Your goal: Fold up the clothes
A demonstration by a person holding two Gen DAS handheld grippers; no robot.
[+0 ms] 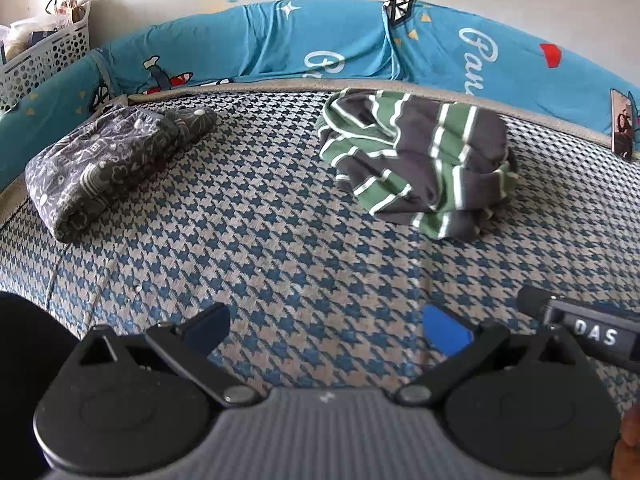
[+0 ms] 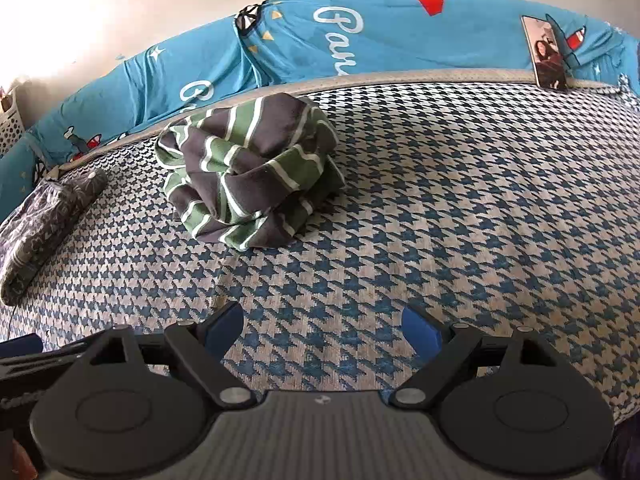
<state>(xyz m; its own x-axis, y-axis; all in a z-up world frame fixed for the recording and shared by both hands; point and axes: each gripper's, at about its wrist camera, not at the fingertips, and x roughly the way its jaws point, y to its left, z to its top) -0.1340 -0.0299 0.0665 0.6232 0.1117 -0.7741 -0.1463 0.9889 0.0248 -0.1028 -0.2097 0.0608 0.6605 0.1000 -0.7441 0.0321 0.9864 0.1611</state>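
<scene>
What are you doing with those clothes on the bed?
Someone is folding clothes on a bed with a checked cover, using two hand-held grippers. Right now the left gripper and the right gripper are both open and empty, hovering over the bare cover. A green and grey striped top sits in a loose bundle near the blue bumper. A grey patterned garment lies folded off to the left. Neither gripper touches any clothing at this moment.
</scene>
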